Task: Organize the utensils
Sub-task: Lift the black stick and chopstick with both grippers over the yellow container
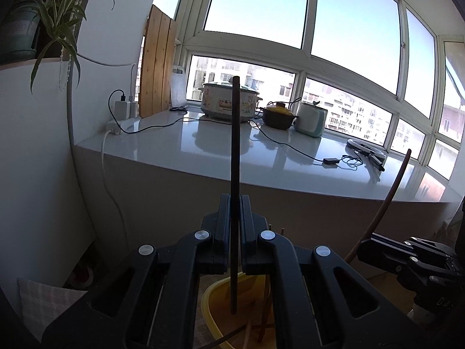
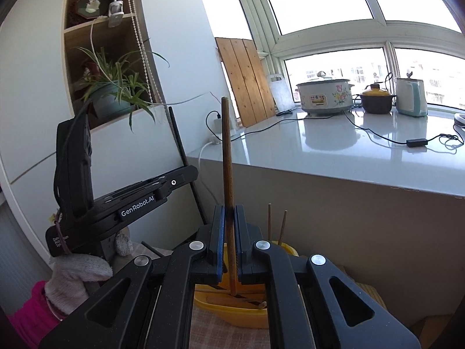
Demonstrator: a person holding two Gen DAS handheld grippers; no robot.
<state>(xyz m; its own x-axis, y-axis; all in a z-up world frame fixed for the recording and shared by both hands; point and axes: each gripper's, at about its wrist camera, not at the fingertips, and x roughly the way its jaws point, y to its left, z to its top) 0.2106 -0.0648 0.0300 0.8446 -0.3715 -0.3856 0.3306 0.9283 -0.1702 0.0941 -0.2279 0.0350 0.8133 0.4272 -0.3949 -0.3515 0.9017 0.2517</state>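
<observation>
My left gripper (image 1: pixel 234 203) is shut on a dark chopstick (image 1: pixel 234 151) held upright, its lower end hanging over a yellow bowl (image 1: pixel 213 299). My right gripper (image 2: pixel 229 212) is shut on a brown wooden chopstick (image 2: pixel 226 151), also upright, above the yellow bowl (image 2: pixel 232 314) that holds more chopsticks and utensils. Two thin sticks (image 2: pixel 276 224) stand behind the bowl. In the left wrist view the right gripper (image 1: pixel 407 258) shows at the right with its brown chopstick (image 1: pixel 389 197). In the right wrist view the left gripper (image 2: pixel 122 203) is at the left with its dark chopstick (image 2: pixel 178 142).
A white counter (image 1: pixel 261 157) under the windows carries a rice cooker (image 1: pixel 229 101), a brown clay pot (image 1: pixel 279 116), a kettle (image 1: pixel 309 119), cables and a power strip. A potted plant (image 2: pixel 113 93) sits on a shelf. A checked cloth (image 2: pixel 209 331) lies under the bowl.
</observation>
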